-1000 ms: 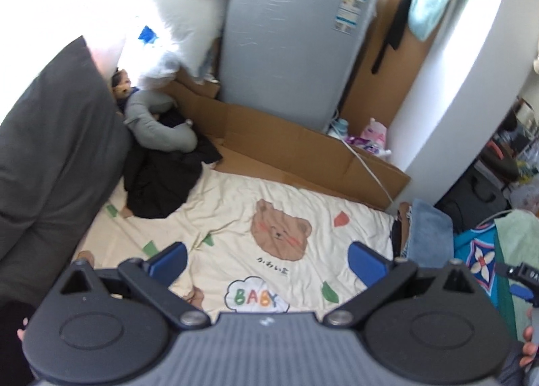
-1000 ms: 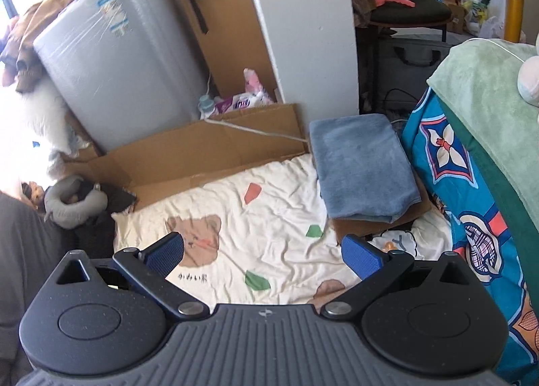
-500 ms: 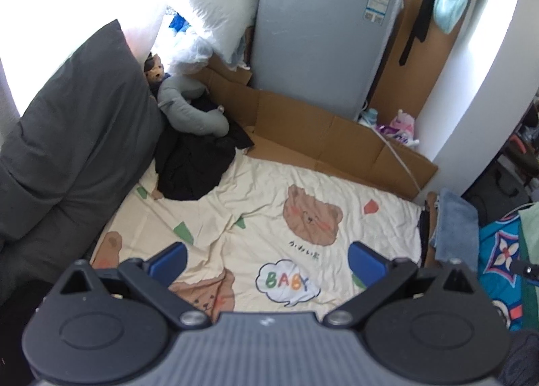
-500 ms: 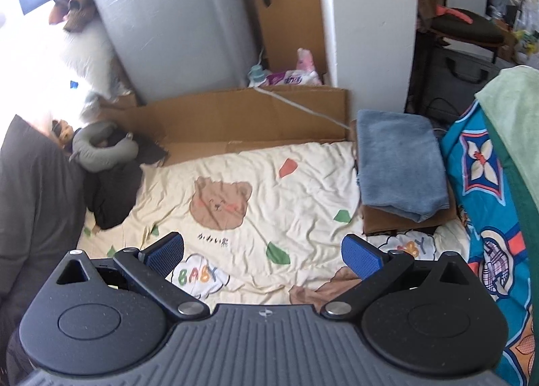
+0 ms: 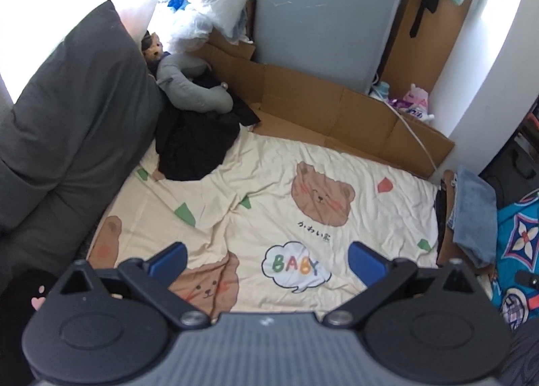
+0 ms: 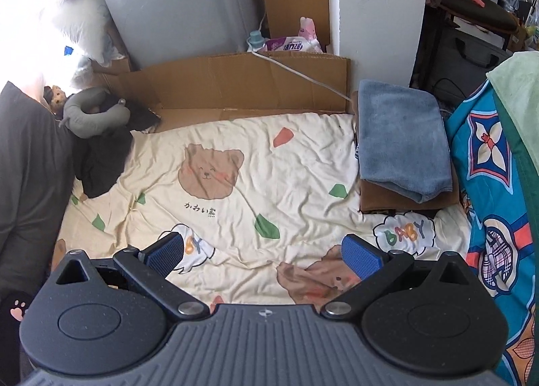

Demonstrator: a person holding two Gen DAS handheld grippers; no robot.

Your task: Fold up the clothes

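A crumpled black garment (image 5: pixel 193 146) lies at the far left of a cream bear-print sheet (image 5: pixel 269 190), beside a grey neck pillow (image 5: pixel 188 92). In the right wrist view the same black garment (image 6: pixel 101 163) sits at the left and a folded blue-grey towel (image 6: pixel 401 136) rests on a folded brown cloth (image 6: pixel 380 199) at the right edge. My left gripper (image 5: pixel 267 261) hovers open above the sheet's near part, holding nothing. My right gripper (image 6: pixel 264 256) is open too, over the near sheet, with its fingers empty.
A dark grey cushion (image 5: pixel 67 123) borders the left side. Flattened cardboard (image 5: pixel 337 116) and a grey appliance (image 5: pixel 320 15) stand at the back. A blue patterned blanket (image 6: pixel 498 183) and green cloth (image 6: pixel 518 96) rise at the right. A white cable (image 6: pixel 296 69) crosses the cardboard.
Both grippers have pulled back and tilted down, so more of the sheet and the black garment shows. Both stay open and empty.
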